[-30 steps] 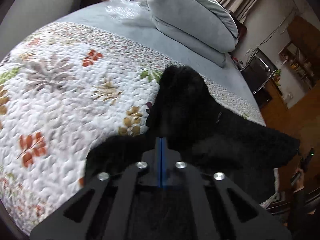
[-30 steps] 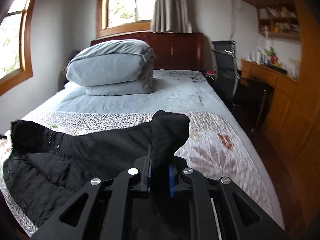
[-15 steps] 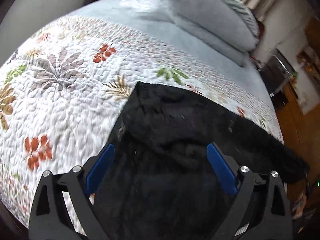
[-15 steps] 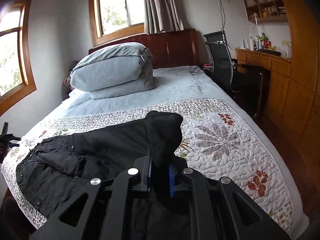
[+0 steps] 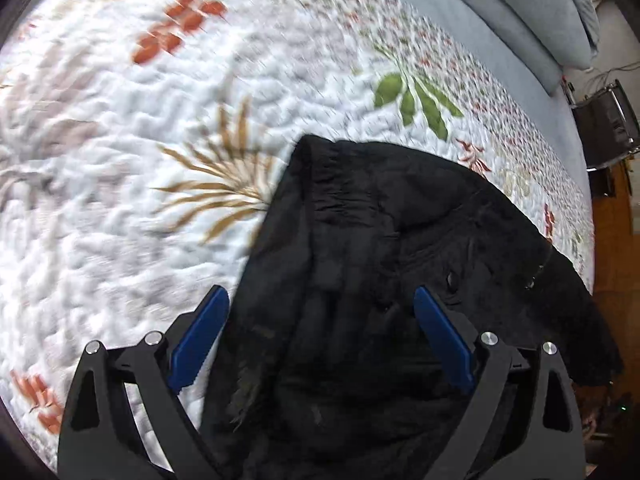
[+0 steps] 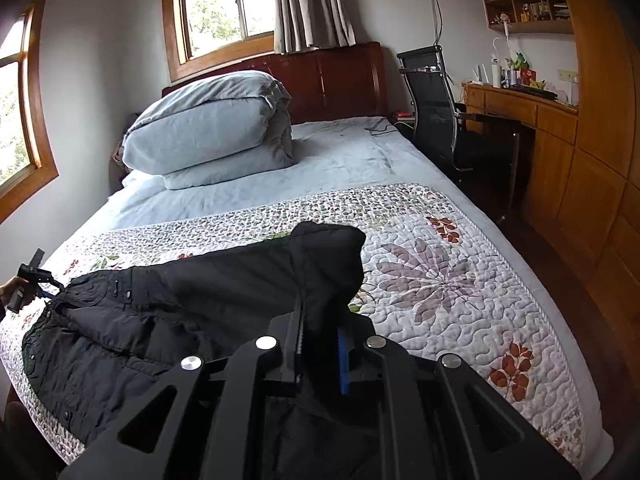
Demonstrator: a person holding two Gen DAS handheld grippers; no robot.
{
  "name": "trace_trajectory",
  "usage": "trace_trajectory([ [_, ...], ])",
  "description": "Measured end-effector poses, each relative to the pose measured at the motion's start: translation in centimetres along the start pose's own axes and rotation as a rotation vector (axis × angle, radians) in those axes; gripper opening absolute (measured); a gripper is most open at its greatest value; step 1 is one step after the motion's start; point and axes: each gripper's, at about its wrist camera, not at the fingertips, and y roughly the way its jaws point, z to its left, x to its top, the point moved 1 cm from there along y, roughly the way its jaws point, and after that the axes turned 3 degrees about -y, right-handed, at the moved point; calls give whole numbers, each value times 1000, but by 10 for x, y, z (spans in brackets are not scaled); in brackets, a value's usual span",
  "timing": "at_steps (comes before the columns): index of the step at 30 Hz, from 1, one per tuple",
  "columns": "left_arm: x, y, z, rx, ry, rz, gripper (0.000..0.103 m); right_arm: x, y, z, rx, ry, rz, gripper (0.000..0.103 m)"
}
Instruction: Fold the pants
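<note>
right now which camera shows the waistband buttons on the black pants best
The right wrist view: the black pants lie spread out there, waistband buttons unobstructed. The left wrist view shows one end close up, blurred.

Soft daylight enters through the wood-framed glass windows (image 6: pixel 224 8); the white floral quilted bedspread (image 5: pixel 120 140) smears with motion blur, edges bending

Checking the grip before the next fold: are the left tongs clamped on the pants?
No: the left tongs stand wide open, blue pads apart on either side of the black pants without pressing them.
</note>
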Motion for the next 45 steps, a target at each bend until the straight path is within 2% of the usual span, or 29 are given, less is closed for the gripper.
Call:
trace_trajectory([
  [3,2,12,-4,-32,10,29,92,-1,3,-1,1,10,5,12],
  [5,1,14,-8,-21,34,24,87,-1,3,-2,-2,10,10,12],
  [6,1,14,-11,-23,49,22,68,-2,4,-2,-4,9,12,12],
  [7,1,13,-11,-10,49,24,57,-2,4,-3,-6,10,16,12],
  [8,2,13,-9,-7,42,27,51,-3,4,-4,-4,13,18,12],
  [9,2,11,-8,-20,41,34,40,-2,5,-5,-3,15,19,12],
  [11,0,7,-11,-30,53,30,33,-3,5,-5,-4,18,20,12],
  [14,-5,5,-20,12,98,6,25,-2,5,-5,0,28,18,13],
  [16,-9,0,-27,-2,124,-28,20,-3,6,-5,-2,30,21,12],
  [23,-49,-48,-44,-115,230,-204,17,-3,2,-6,4,30,28,13],
  [29,-114,-89,-41,-225,304,-328,17,-7,-6,-6,17,42,14,13],
  [37,-203,-115,0,-309,283,-399,17,-29,-28,-28,20,145,-28,13],
  [45,-253,-122,35,-318,279,-433,20,-70,-57,-60,2,291,-61,13],
])
